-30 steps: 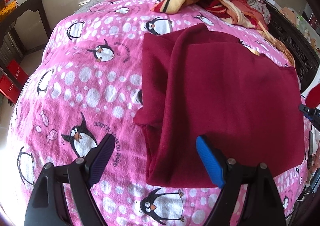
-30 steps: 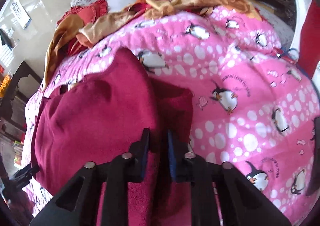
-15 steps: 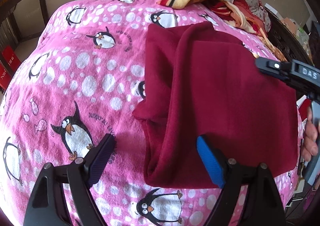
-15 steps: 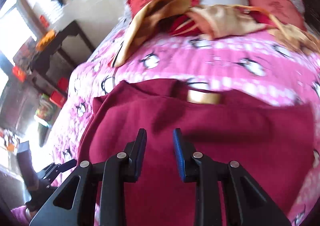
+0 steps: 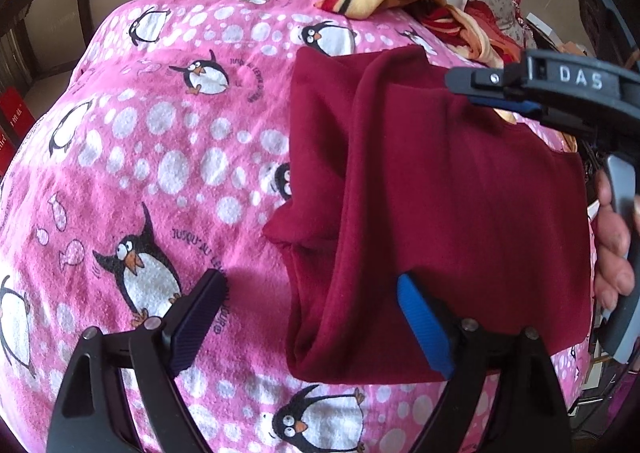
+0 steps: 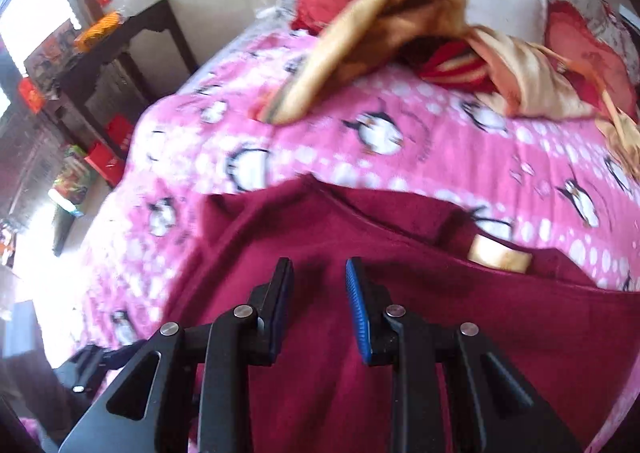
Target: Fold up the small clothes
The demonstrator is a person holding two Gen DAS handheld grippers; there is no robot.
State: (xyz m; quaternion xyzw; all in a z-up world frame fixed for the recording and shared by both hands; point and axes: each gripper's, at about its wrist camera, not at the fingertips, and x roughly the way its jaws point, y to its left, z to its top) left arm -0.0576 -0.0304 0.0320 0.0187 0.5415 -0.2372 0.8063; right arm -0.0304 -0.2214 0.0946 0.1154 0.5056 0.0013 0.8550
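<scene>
Left tongs (image 5: 308, 317) gape wide, empty, at the lower centre of the left view, straddling the lower-left corner of the maroon garment (image 5: 440, 189) on the pink penguin bedspread (image 5: 168, 157). Right tongs (image 6: 318, 307) hover over mid-garment, slightly parted, nothing between them (blurry). Garment's long axis runs top to bottom; left tongs sit nearer that loose left flap.

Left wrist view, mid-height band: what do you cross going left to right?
Pink penguin blanket → dark red garment → the person's hand on the right gripper's handle at the frame edge.
</scene>
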